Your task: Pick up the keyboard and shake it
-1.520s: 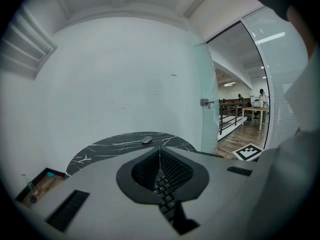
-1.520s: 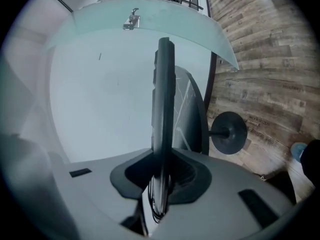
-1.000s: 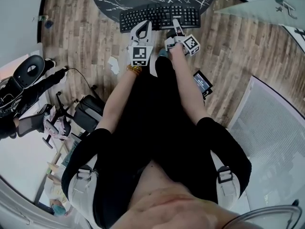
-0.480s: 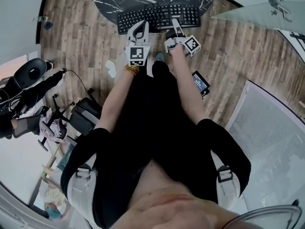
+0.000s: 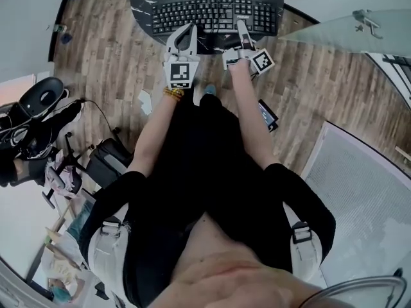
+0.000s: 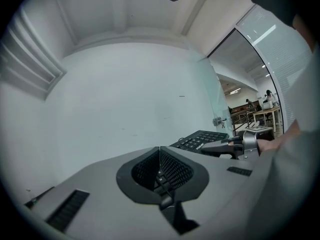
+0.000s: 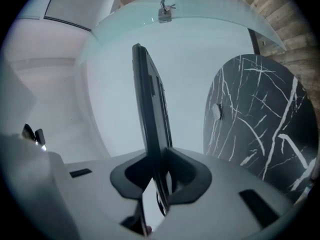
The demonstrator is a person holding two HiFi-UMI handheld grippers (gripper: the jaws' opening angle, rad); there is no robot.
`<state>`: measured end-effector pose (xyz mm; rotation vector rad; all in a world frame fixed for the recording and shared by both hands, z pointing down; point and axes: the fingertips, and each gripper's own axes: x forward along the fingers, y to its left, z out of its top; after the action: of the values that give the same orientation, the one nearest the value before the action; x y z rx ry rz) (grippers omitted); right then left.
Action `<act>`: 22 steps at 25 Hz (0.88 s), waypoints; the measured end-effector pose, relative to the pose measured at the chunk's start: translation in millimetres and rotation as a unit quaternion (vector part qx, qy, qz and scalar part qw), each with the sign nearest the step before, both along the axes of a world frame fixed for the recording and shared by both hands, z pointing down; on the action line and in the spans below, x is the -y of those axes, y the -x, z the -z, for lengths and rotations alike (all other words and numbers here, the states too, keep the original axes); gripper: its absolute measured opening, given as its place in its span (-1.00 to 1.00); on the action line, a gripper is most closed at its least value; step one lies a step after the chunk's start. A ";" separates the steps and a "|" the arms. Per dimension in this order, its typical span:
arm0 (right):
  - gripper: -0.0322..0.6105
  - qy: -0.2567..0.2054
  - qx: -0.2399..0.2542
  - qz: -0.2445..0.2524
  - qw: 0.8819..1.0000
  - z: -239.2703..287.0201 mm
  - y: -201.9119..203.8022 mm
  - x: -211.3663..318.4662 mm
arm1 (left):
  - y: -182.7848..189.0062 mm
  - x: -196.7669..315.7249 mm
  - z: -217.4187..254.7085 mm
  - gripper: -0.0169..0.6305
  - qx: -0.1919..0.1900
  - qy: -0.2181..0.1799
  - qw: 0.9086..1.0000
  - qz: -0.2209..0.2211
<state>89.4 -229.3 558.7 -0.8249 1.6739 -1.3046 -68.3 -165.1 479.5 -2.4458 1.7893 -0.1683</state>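
One black keyboard (image 5: pixel 215 15) is held up by two grippers, one in each of the person's hands. The left gripper (image 5: pixel 183 36) has its two fingers clenched on the keyboard's near edge, left of the middle. In the left gripper view, keys show in the narrow slot between the pads, and the rest of the key field runs off to the right of the fingers. The right gripper (image 5: pixel 242 32) is grasping the same near edge, right of the middle. In the right gripper view the keyboard stands edge-on, a thin dark slab pinched between the two pads and reaching well beyond the fingertips.

One round black table (image 7: pixel 260 129) with white veining lies to the right of those fingers, apart from the keyboard. In the head view it sits beyond both pairs of fingertips. Each gripper carries one marker cube (image 5: pixel 182 73), two in all, behind the fingers towards the wrists. On the wooden floor (image 5: pixel 103 50), back from the fingers beside the person's legs, lie one white scrap (image 5: pixel 146 101) and one dark flat device (image 5: pixel 265 115).
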 end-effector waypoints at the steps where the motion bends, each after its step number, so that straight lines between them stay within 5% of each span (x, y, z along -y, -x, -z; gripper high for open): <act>1: -0.67 -0.008 0.000 -0.002 1.000 8.6 -0.8 3.1 | 0.0 2.8 4.8 -0.91 0.002 -0.005 1.000 0.000; 10: -0.67 -0.048 -0.054 -0.004 0.997 51.4 -3.4 21.2 | 2.2 17.8 17.9 -0.90 0.001 -0.017 1.000 -0.001; 15: -0.67 -0.078 -0.180 -0.009 0.981 72.8 -11.7 30.8 | 8.6 18.9 19.2 -0.90 -0.004 -0.018 1.000 0.006; 19: -0.68 -0.132 -0.312 -0.006 0.941 104.9 -5.9 37.3 | 14.5 19.0 18.5 -0.90 -0.009 -0.019 1.000 0.015; 22: -0.68 -0.172 -0.459 -0.014 0.872 119.8 2.6 41.5 | 19.5 19.3 16.7 -0.91 -0.012 -0.018 1.000 0.020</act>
<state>86.9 -270.8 438.9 -1.3501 2.5065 -0.5318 -87.8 -184.4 462.8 -2.3993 1.8353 -0.1098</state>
